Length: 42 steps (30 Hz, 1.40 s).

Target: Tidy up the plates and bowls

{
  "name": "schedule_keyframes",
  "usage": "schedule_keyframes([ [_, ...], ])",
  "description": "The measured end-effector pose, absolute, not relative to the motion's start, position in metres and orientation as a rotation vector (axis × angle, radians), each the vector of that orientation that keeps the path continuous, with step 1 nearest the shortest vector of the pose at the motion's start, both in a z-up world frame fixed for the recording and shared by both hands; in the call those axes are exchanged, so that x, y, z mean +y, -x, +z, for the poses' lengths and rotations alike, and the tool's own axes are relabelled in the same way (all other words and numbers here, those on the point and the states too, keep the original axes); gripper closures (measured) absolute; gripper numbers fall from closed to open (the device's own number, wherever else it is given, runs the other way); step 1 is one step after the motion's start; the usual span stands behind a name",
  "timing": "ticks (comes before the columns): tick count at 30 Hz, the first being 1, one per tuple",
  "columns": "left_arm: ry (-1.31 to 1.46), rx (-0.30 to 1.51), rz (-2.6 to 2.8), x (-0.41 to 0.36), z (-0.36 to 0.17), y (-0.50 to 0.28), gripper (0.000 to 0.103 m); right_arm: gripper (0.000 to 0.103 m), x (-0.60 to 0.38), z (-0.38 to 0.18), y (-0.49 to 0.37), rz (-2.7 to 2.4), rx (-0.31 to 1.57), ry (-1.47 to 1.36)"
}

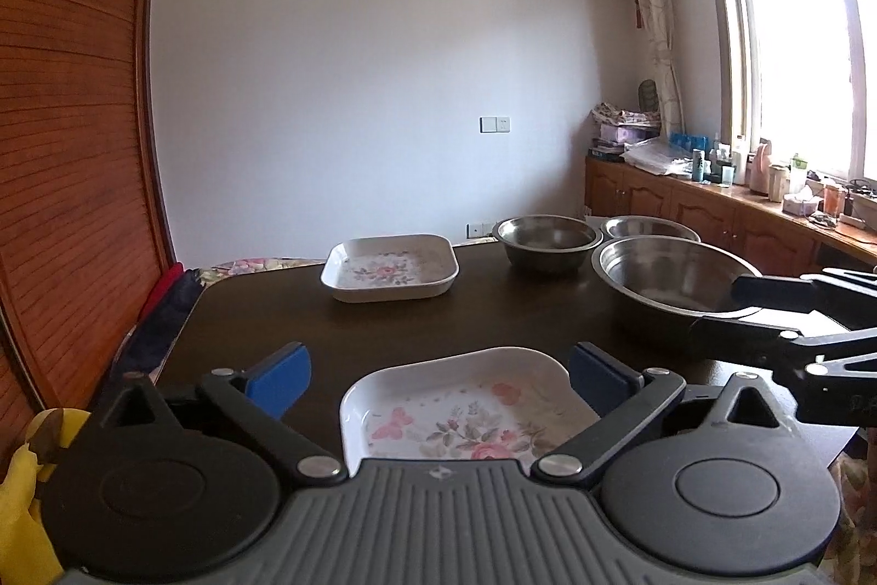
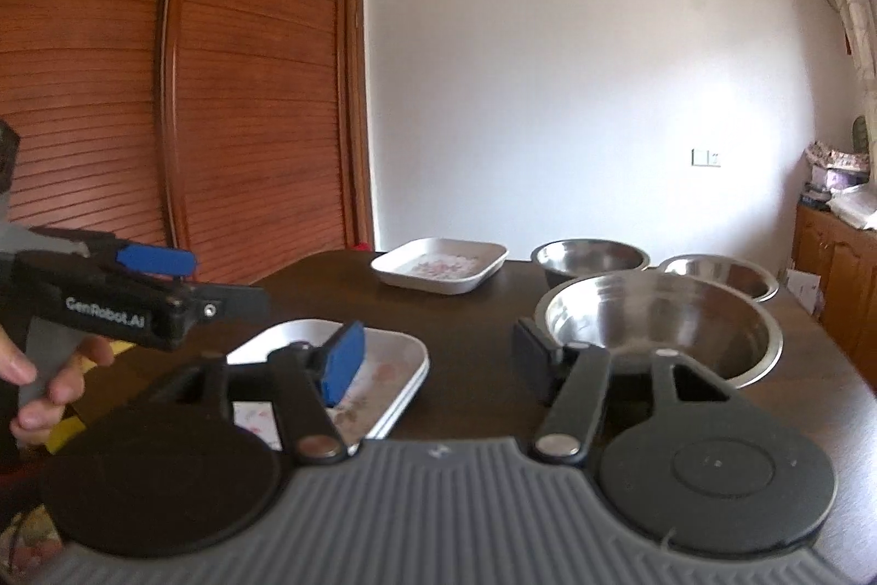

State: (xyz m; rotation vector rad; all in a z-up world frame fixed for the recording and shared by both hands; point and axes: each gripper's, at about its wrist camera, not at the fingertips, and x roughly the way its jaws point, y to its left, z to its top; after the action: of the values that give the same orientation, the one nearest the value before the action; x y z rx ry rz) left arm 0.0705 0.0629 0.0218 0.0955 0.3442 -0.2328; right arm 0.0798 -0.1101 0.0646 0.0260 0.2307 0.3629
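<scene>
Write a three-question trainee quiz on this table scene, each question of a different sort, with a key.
1. True or false: the left gripper is shut on the near floral plate.
2. How many steel bowls stand on the dark table?
3. Multiple choice: the right gripper has a finger nearest to A) the far floral plate, B) the large steel bowl, C) the wardrobe.

Key
1. False: both blue pads are spread wide, with the plate lying between and below them.
2. Three: the large steel bowl, a middle bowl and a back bowl.
3. B.
</scene>
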Motion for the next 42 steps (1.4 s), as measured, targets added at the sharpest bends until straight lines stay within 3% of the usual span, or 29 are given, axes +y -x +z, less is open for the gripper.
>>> schedule_keyframes([
  [1,-0.096,0.343,-0.232,0.063,0.022,-0.070,0.000,0.037,-0.111,0.065,-0.080,0.365,0.225,-0.029],
  [4,-0.096,0.342,-0.228,0.063,0.022,-0.070,0.000,0.014,-0.113,0.067,-0.078,0.366,0.210,-0.030],
  [8,-0.092,0.336,-0.222,0.065,0.023,-0.070,0.000,0.000,-0.112,0.070,-0.077,0.360,0.187,-0.016],
  [19,-0.072,0.328,-0.202,0.083,0.031,-0.088,0.000,0.000,-0.106,0.080,-0.093,0.326,0.212,0.011],
  [31,-0.069,0.380,-0.209,0.111,0.041,-0.174,0.000,0.000,-0.090,0.101,-0.166,0.423,0.304,-0.015],
  [35,-0.054,0.391,-0.218,0.117,0.043,-0.200,0.002,0.023,-0.085,0.104,-0.194,0.502,0.370,-0.066],
  [39,-0.054,0.429,-0.237,0.120,0.042,-0.231,0.014,0.032,-0.071,0.108,-0.218,0.491,0.404,-0.014],
  [42,-0.057,0.466,-0.247,0.119,0.040,-0.258,0.026,0.050,-0.065,0.109,-0.240,0.509,0.468,-0.023],
])
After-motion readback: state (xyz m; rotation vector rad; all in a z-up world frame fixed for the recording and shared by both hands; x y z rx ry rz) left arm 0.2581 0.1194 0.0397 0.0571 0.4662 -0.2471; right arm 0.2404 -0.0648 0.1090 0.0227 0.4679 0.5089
